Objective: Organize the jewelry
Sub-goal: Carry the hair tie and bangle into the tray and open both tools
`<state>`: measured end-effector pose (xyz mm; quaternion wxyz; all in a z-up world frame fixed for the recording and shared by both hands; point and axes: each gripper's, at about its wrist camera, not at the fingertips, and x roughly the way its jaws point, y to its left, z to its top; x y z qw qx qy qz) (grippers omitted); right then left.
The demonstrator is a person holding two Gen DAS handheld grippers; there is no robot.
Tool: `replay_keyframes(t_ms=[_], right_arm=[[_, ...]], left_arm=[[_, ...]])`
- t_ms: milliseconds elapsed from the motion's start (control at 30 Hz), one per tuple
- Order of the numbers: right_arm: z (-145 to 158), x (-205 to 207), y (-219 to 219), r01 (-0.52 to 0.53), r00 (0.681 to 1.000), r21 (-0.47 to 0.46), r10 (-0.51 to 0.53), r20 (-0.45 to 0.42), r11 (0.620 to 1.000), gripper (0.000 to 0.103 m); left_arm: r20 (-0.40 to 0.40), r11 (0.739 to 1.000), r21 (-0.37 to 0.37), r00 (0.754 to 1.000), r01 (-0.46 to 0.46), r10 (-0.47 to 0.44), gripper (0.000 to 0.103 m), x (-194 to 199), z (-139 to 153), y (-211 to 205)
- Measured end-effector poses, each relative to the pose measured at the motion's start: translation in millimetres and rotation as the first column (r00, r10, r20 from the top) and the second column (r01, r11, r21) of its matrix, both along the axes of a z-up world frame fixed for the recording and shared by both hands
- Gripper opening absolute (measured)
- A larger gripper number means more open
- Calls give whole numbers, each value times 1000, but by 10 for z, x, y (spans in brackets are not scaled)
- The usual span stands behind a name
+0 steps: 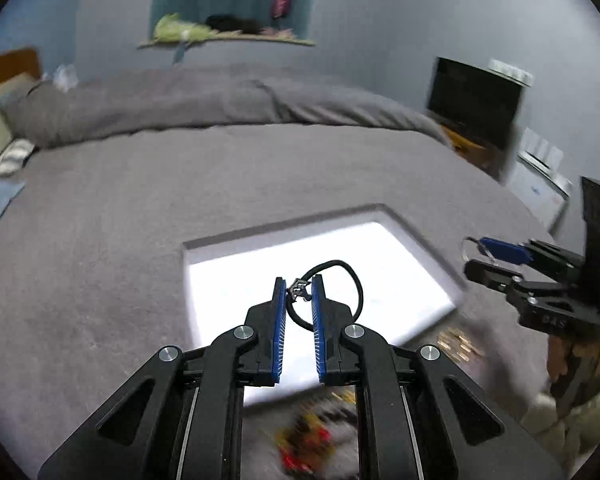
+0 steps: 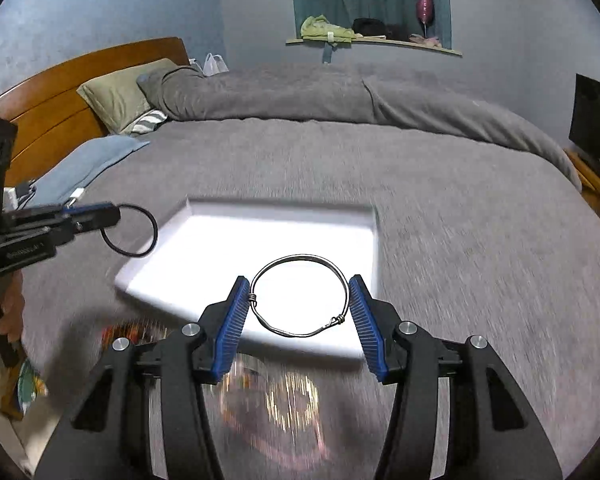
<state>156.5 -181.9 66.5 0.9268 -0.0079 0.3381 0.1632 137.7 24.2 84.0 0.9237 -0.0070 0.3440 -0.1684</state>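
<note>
My left gripper point(image 1: 300, 290) is shut on a black cord bracelet point(image 1: 348, 280) with a small silver charm point(image 1: 299, 290), held above a white tray point(image 1: 228, 280) on the grey bed. My right gripper point(image 2: 300, 304) is shut on a silver wire bangle point(image 2: 300, 296), its blue pads point(image 2: 234, 320) pressing the ring's two sides, above the same tray point(image 2: 204, 248). The left gripper also shows in the right wrist view point(image 2: 112, 214) with the black bracelet point(image 2: 140, 232) hanging from it. The right gripper shows in the left wrist view point(image 1: 474, 256).
Blurred jewelry lies on the bed near the tray's front edge: gold pieces point(image 1: 458, 346), a red and yellow heap point(image 1: 306, 440), and pale bangles point(image 2: 284, 400). A folded grey duvet point(image 2: 340, 92), pillows point(image 2: 120, 92) and a headboard stand beyond.
</note>
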Motion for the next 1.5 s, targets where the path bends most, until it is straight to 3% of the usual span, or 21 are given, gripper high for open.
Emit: replay_keyframes(t_ms=[200,400,500,700,1100,1200,1267,1300,1367,1500], right_arm=[[-191,657,237,40,996,-25,-42,-76,999,51],[-460,1056,298,92,978,-36,-97,-187,995,51],[-562,1170,308,101,964,-28,-105,-243,994,51],[-724,1207,340,112,953,-80,-130,-274,991,51],[-781,1213,348,113,951,-79,-131,-280,990,52],[-752,1190,339,110,956,-58,-122,-267,992,54],[-694,1134,321,103,963,-31,-108,-246,994,69],[-656,1102,311,98,967,-14,-98,-234,995,75],[-538,973,274,87,978,22,-82,-190,996,80],[-286,637,170,78,993,72,-71,-99,994,97]], left_arm=[[-72,998,5,995,-68,68,13,609,-225,153],[-204,994,17,973,-107,108,13,1107,-540,263],[-233,993,52,966,-105,115,13,1195,-631,278],[-264,991,101,958,-92,116,13,1282,-789,272],[-255,984,160,960,-80,119,17,1319,-910,171],[-238,981,175,964,-81,122,22,1301,-888,147],[-216,980,178,969,-85,124,42,1267,-856,135],[-202,984,160,973,-81,113,46,1236,-819,141],[-176,985,145,977,-93,118,70,1169,-749,144],[-98,982,152,987,-113,129,81,938,-581,139]])
